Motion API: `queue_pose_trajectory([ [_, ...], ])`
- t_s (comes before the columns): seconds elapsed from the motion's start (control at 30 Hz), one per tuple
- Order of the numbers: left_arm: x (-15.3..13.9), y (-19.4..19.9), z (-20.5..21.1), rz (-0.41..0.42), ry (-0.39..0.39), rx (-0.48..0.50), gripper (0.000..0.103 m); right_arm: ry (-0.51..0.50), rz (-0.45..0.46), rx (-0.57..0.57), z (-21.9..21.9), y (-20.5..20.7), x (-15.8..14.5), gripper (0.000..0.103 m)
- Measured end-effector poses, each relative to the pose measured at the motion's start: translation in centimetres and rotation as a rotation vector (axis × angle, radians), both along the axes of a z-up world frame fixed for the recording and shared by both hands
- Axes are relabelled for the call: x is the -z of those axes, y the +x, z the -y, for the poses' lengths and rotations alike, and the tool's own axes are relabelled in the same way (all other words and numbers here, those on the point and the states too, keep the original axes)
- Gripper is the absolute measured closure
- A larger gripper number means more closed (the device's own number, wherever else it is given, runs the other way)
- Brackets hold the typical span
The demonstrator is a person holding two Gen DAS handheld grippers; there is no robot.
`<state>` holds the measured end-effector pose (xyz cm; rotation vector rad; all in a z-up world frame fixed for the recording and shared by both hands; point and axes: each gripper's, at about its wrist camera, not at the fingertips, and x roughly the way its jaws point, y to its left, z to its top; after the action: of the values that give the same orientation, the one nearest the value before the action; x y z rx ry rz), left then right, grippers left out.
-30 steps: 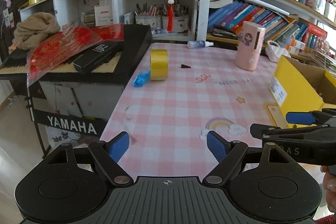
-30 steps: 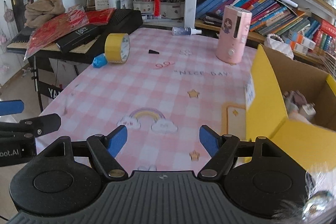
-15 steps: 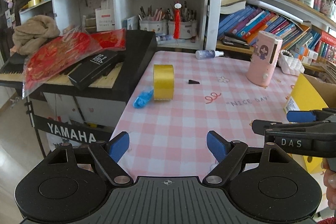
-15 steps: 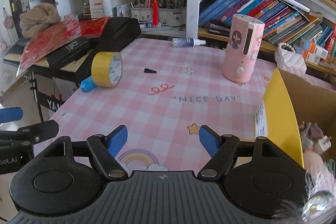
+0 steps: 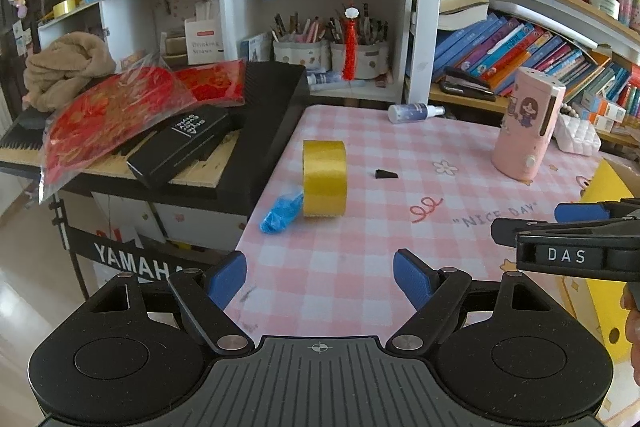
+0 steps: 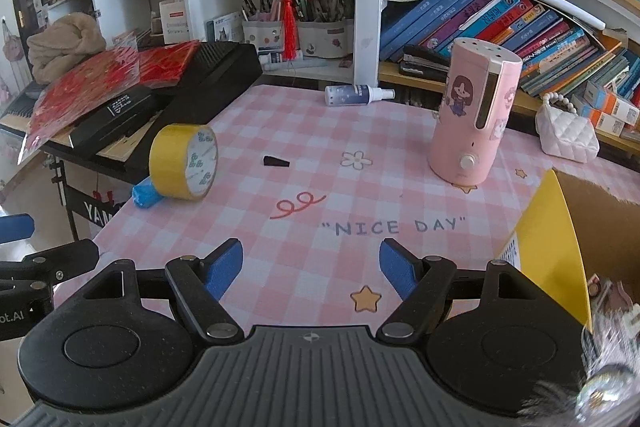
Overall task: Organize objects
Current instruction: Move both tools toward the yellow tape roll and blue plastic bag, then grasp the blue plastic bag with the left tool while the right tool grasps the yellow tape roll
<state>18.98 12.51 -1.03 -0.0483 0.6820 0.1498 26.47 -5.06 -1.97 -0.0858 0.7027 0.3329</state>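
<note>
A yellow tape roll [image 5: 324, 177] [image 6: 182, 161] stands on edge near the left side of the pink checked table [image 5: 360, 267] [image 6: 340, 195], with a crumpled blue wrapper [image 5: 281, 213] [image 6: 145, 194] against it. A small black wedge [image 5: 386, 174] [image 6: 275, 161] lies beyond. A pink humidifier [image 5: 526, 125] [image 6: 472, 115] stands upright at the right. A small spray bottle [image 5: 414, 112] [image 6: 356, 94] lies at the far edge. My left gripper [image 5: 320, 277] is open and empty over the near table edge. My right gripper [image 6: 310, 269] is open too, nothing between its blue pads.
A yellow cardboard box [image 6: 552, 247] [image 5: 608, 195] with small items stands at the right. A black keyboard [image 5: 256, 131] piled with red packets and a black case abuts the table's left. Bookshelves and pen cups line the back. A white quilted pouch [image 6: 568, 135] sits far right.
Both grippers have moved forward over the table; the tape roll, humidifier and spray bottle appear nearer and larger. Both grippers stay open as before.
</note>
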Motion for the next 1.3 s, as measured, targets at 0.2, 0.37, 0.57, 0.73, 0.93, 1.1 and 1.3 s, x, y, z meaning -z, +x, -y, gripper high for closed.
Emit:
queue_pose_trajectory([
  [0.2, 0.1, 1.1, -0.2, 0.008, 0.007, 0.002, 0.021, 0.005, 0.012, -0.008, -0.2, 1.1, -0.2, 0.029],
  [0.37, 0.5, 2.1, -0.7, 0.011, 0.017, -0.010, 0.025, 0.013, 0.019, -0.011, -0.6, 2.0, -0.3, 0.029],
  [0.57, 1.9, 3.9, -1.3, -0.004, 0.027, -0.023, 0.033, 0.012, 0.015, -0.024, -1.2, 3.1, 0.0, 0.029],
  [0.73, 3.7, 7.0, -2.4, -0.046, 0.060, -0.041, 0.044, 0.020, 0.010, -0.032, -1.8, 4.1, 0.3, 0.029],
  [0.93, 6.5, 10.6, -2.1, -0.123, 0.234, 0.002, 0.055, 0.026, 0.007, -0.063, -3.1, 5.3, 0.6, 0.029],
  [1.1, 7.9, 12.4, -1.8, -0.155, 0.297, 0.038, 0.062, 0.039, 0.007, -0.084, -3.9, 6.2, 0.7, 0.029],
  [1.3, 8.1, 12.6, -2.2, -0.147, 0.274, 0.058, 0.082, 0.060, 0.002, -0.097, -4.4, 7.1, 0.7, 0.029],
])
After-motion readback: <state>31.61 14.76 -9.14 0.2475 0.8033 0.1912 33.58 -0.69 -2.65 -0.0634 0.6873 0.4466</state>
